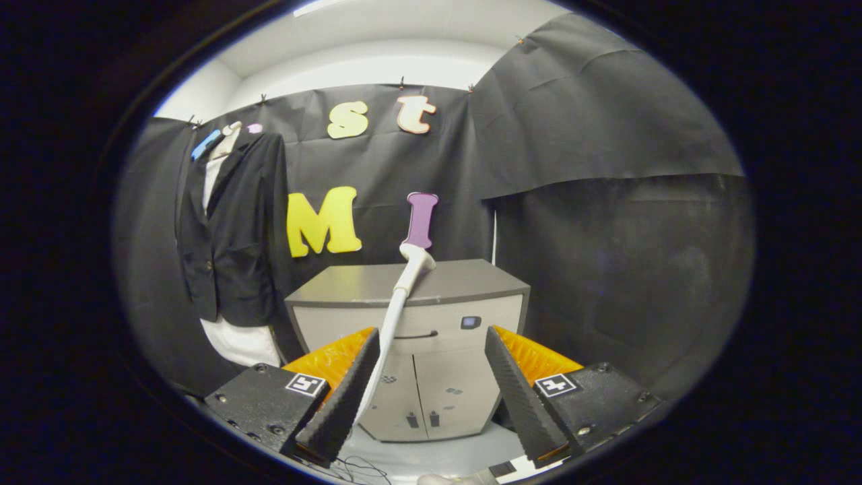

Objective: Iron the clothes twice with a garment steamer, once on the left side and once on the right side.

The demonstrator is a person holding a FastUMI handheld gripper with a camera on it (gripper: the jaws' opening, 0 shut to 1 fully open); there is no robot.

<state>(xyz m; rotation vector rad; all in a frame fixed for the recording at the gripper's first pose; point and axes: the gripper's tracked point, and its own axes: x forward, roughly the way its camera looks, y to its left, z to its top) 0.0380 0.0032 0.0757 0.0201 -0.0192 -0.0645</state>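
A black jacket (232, 229) hangs over a white shirt (242, 342) on a hanger against the booth wall, well off to the left and beyond the fingers. The white garment steamer wand (404, 289) leans against the grey cabinet (438, 283), its head above the cabinet's top edge. Its handle runs down between the fingers, close along the inner side of the left finger (350, 384). My gripper (431, 333) is open, with a wide gap between the jaws, and the right finger (515, 384) stands clear of the wand.
The cabinet stands straight ahead, with a drawer handle (415, 335) and two doors below. Thin cables (357, 466) lie on the pale floor under the fingers. Black cloth walls close the booth on the left, back and right.
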